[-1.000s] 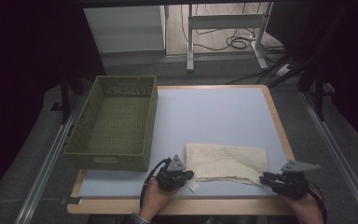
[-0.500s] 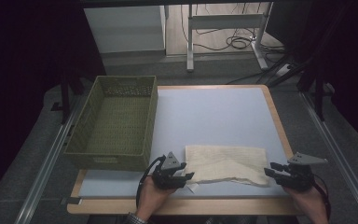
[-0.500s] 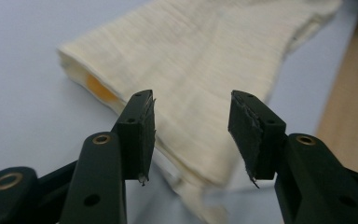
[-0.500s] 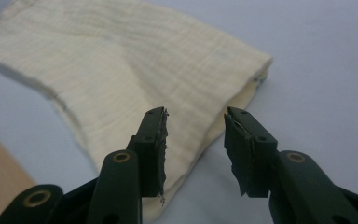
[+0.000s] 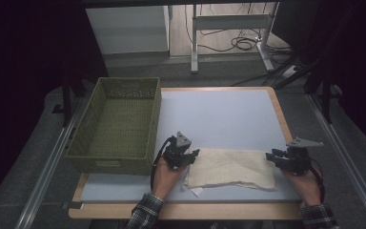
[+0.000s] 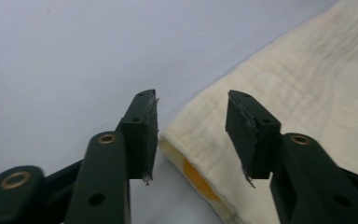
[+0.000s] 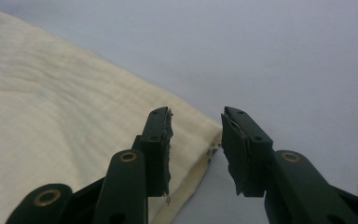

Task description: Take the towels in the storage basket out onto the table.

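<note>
With the fingers of our left gripper (image 5: 187, 157) and right gripper (image 5: 277, 157) apart and empty beside the folded cloth (image 5: 231, 168) on the tabletop (image 5: 219, 114), its layers may separate if we pinch only 1.

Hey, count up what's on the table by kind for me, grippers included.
Folded cream cloth: 1
Green woven basket: 1
Handheld grippers: 2, left gripper and right gripper, both open at the cloth's ends
Total: 4

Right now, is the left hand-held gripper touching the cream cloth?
Apart. In the left gripper view, the left hand-held gripper has open jaws, with the cream cloth corner lying between and below them, clear of both pads.
</note>
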`<state>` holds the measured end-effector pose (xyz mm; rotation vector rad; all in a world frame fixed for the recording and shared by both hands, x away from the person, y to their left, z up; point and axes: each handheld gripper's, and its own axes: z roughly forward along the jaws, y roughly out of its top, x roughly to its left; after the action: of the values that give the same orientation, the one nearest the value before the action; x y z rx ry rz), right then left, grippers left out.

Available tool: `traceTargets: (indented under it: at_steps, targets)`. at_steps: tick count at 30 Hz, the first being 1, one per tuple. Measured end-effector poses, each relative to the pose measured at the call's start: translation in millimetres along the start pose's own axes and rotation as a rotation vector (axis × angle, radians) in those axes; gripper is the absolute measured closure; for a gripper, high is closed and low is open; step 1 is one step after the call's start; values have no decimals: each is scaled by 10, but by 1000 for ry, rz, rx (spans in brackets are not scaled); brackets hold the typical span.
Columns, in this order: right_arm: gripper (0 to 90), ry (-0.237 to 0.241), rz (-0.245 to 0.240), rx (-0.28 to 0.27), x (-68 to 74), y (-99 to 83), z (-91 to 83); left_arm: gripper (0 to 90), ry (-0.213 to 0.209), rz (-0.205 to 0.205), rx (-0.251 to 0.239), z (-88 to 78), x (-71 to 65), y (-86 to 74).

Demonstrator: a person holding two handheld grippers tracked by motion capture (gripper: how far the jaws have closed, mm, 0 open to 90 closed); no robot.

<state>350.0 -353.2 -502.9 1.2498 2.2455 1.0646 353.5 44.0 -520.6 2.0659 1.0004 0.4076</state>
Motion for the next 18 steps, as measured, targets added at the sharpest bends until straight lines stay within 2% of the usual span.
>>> traceTargets:
  at_steps: [2,4,5,6,7,9,11,18]
  targets:
    - [619,-10,-10,14,-4,-16,61,438,37,17,28,76,3,-4]
    - [639,-13,-17,35,6,-31,110,430,47,29,55,145,18,-13]
    - [715,-24,-30,54,16,-39,133,452,42,28,63,165,23,-19]
    - [769,-30,-40,64,25,-45,144,512,13,25,68,186,34,-32]
    - [838,-12,-34,59,35,-48,148,592,-12,15,64,187,46,-38]
    - [866,-13,-40,74,46,-25,151,730,-60,-4,66,188,57,-38]
    - [868,-18,-51,77,43,12,162,824,-62,21,72,178,48,-24]
    - [868,-42,-38,48,-123,238,292,835,-59,17,18,54,-13,-55]
